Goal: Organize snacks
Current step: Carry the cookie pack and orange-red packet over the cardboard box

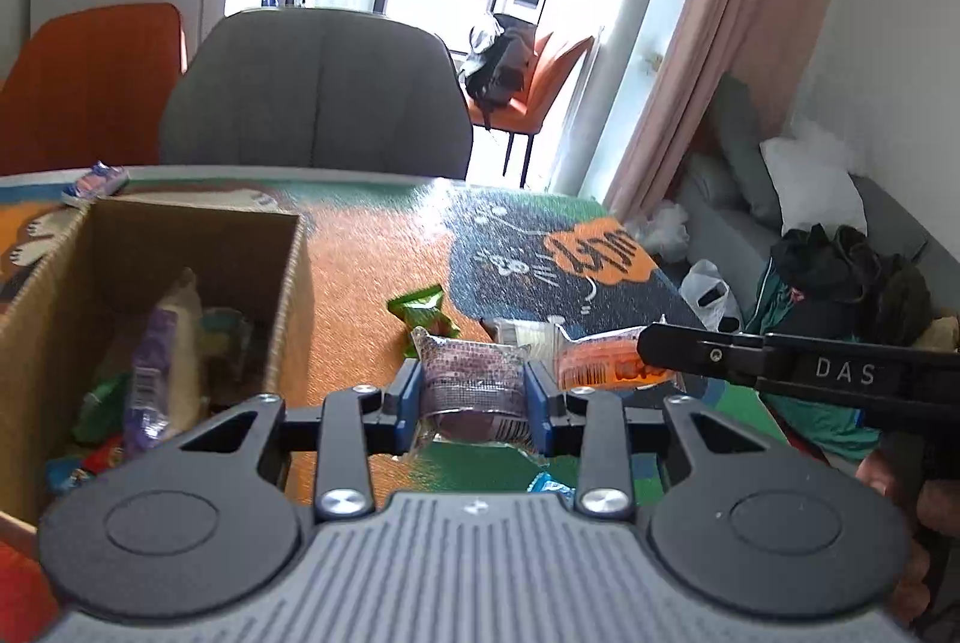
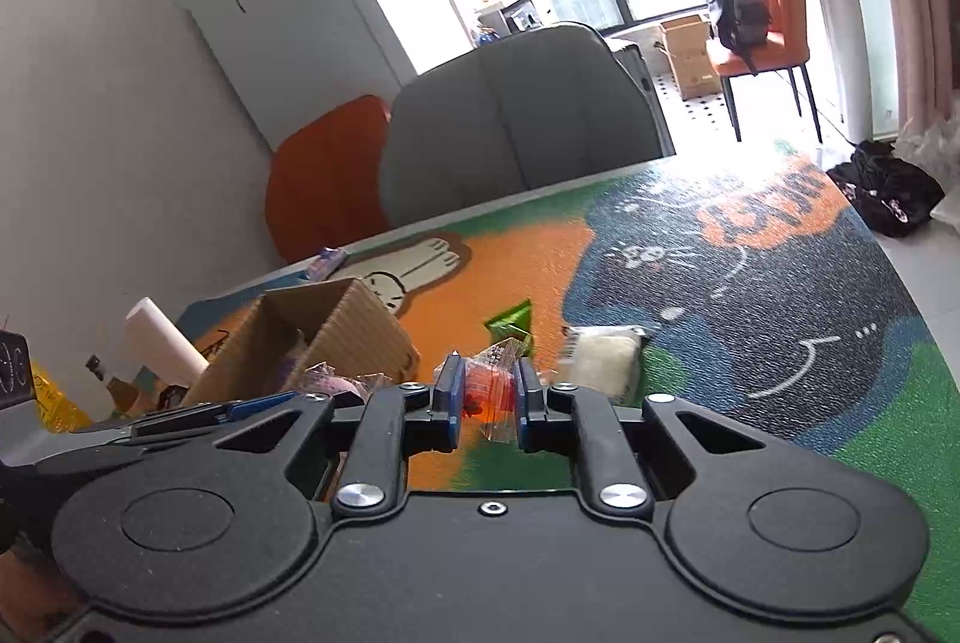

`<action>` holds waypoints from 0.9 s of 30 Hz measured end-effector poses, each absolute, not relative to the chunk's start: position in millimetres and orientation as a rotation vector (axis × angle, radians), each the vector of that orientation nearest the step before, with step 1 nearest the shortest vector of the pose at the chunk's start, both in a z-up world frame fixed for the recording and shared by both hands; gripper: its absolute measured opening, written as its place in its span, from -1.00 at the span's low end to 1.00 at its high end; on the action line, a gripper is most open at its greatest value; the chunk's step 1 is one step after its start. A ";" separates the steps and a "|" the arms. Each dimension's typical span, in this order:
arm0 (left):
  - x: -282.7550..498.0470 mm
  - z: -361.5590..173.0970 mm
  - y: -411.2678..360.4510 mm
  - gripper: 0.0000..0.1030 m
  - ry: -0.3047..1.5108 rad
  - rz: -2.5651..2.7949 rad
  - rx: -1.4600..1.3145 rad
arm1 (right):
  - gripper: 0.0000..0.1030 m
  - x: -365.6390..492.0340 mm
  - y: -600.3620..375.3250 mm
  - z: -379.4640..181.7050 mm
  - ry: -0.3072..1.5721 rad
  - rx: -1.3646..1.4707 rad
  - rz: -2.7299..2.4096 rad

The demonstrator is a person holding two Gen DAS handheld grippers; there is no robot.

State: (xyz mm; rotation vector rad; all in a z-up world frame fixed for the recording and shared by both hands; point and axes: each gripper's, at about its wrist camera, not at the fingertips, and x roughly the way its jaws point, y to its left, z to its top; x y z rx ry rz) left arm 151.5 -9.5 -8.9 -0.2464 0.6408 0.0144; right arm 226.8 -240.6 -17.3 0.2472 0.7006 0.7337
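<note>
Left gripper: jaws part-closed, blue pads clamped on both sides of a purple-brown snack packet, clear crimped wrapper, held crosswise and clear of the table mat. Right gripper: jaws nearly together, pinching an orange snack packet in clear film; in the left wrist view the same packet sticks out of the black fingertip, barcode end toward the left gripper, just beside the purple-brown one, can't tell if they touch. Open cardboard box sits just left of the left gripper, already holding several snacks: a purple wrapper leaning upright against a pale packet, green and red wrappers lower down, blurred. In the right wrist view the box is left of the right gripper, with the left gripper low beside it. Still loose on the mat: green wrapper beyond the left gripper's load, white packet just right of the right gripper's pads, small pink-blue packet at the far table edge behind the box, and a blue wrapper corner showing under the left gripper. Grey chair and orange chair are pushed up to the far side of the table. White roll and a bottle stand left of the box, off the mat.
</note>
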 end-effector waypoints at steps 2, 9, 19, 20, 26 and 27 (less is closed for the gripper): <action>147.2 -4.3 -6.4 -0.32 0.631 0.022 -0.243 | -0.71 224.2 -236.9 -14.2 0.692 0.244 0.741; 130.4 11.2 11.4 -0.32 0.593 0.049 -0.248 | -0.71 214.0 -219.1 -0.5 0.662 0.230 0.768; 112.3 17.5 53.9 -0.32 0.570 0.132 -0.279 | -0.71 205.8 -186.2 7.6 0.645 0.214 0.802; 111.2 16.5 58.6 -0.32 0.573 0.142 -0.285 | -0.71 205.6 -183.0 8.0 0.645 0.212 0.805; 104.9 10.7 83.6 -0.32 0.583 0.184 -0.313 | -0.72 202.7 -161.3 11.5 0.645 0.186 0.827; 104.3 9.5 87.5 -0.32 0.585 0.191 -0.318 | -0.72 202.3 -157.7 12.2 0.645 0.182 0.830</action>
